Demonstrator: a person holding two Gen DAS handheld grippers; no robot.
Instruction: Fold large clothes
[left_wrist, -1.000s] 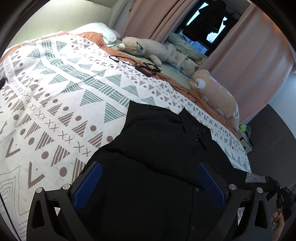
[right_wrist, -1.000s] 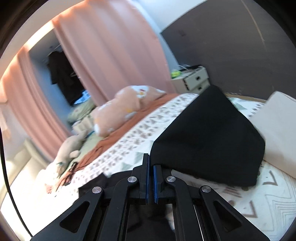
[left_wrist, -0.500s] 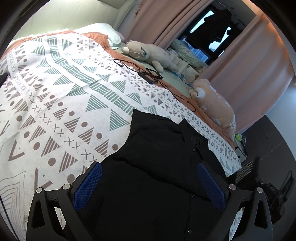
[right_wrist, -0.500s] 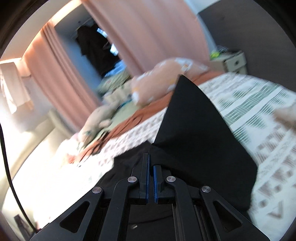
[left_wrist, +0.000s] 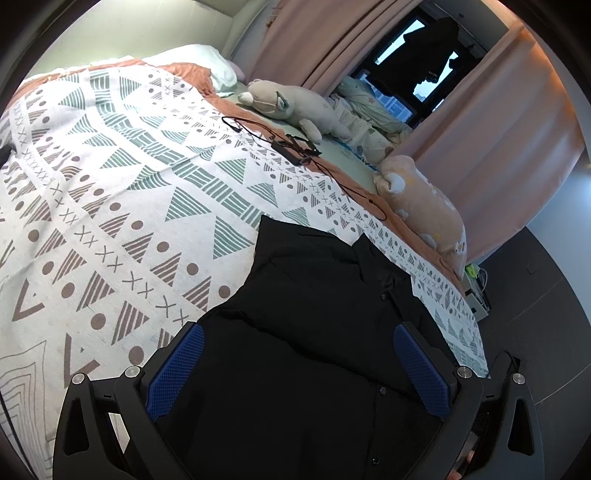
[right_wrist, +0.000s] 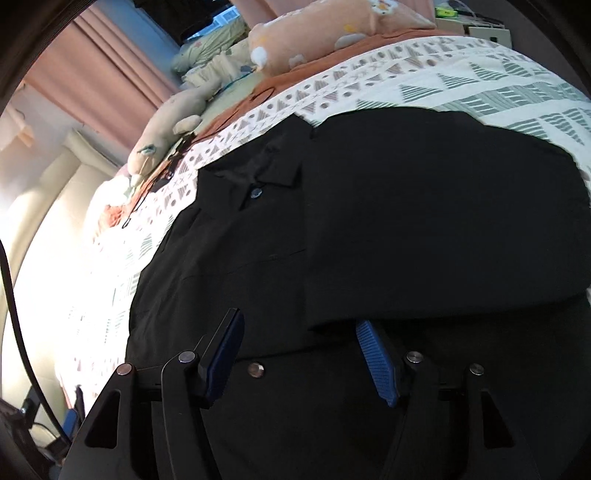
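the black button-front shirt (left_wrist: 317, 332) lies face up on the bed's white blanket with grey and green triangles (left_wrist: 110, 192), collar toward the far side where a beige plush toy (left_wrist: 295, 107) and a peach plush toy (left_wrist: 424, 206) sit. its long axis runs from the tongs away to the collar. in the right wrist view one side panel of the black button-front shirt (right_wrist: 443, 221) is folded over the front, its free edge lying just ahead of the right tongs (right_wrist: 299, 354), which are released, blue pads spread, nothing between them. the left tongs (left_wrist: 295, 369) are likewise spread wide and empty above the lower body of the shirt. the right tongs look nearer the folded edge, so any smoothing of that flap likely falls to them; the unfolded side lies toward the left tongs.

a second ago the right tongs were clenched on a raised corner of black cloth held up above the bed; now that cloth lies flat and the pads have parted. the left view has barely changed.
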